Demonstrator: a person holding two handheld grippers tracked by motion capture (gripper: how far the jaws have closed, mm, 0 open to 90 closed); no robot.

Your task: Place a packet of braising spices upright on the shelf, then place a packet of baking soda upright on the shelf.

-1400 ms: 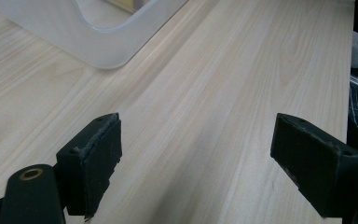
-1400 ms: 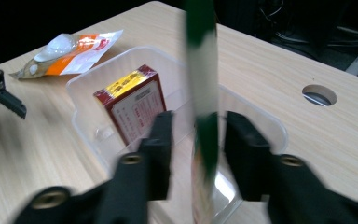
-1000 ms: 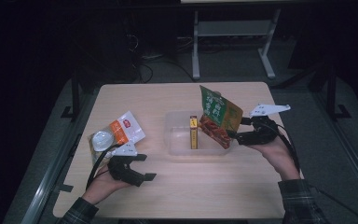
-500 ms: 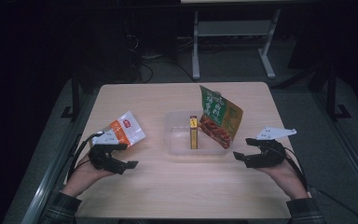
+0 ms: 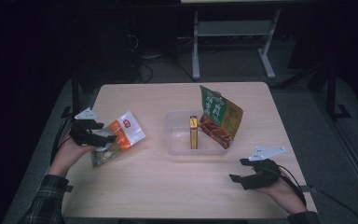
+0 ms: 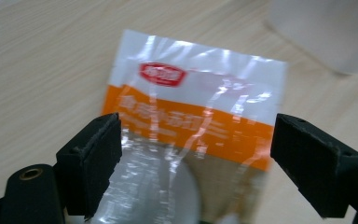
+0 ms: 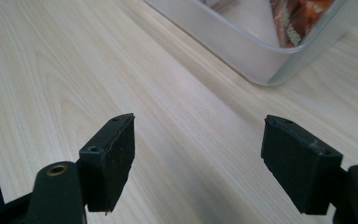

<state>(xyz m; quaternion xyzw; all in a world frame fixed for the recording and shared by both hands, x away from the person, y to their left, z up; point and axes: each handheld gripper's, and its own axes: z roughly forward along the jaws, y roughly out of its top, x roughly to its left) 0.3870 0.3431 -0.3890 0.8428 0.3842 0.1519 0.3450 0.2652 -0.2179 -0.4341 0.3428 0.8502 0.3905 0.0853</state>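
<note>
R gripper (image 5: pixel 238 173) wide open, empty, near table's (image 5: pixel 168 196) front-right edge; bare wood ahead.
L gripper (image 6: pixel 196 154) jaws wide, straddling orange-white pouch (image 6: pixel 191 116) at left edge, not clamped. Clear tub (image 5: pixel 177 140) w/ green bag (image 5: pixel 220 116) mid-table, beyond.

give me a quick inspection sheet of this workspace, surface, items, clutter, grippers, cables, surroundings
surface: light wooden table, bare between the things
job's things: orange-and-white snack bag lying flat at the left; clear plastic bin mid-table holding a narrow yellow box and a green-and-red packet leaning on its right rim
clutter: nothing seen
grippers: left gripper open, jaws either side of the snack bag, pads not pressing it; right gripper open, nothing between the jaws, over bare table near the bin
cables: a black cable trails from the right gripper
surroundings: dark room, grey floor, metal stand behind the table
</note>
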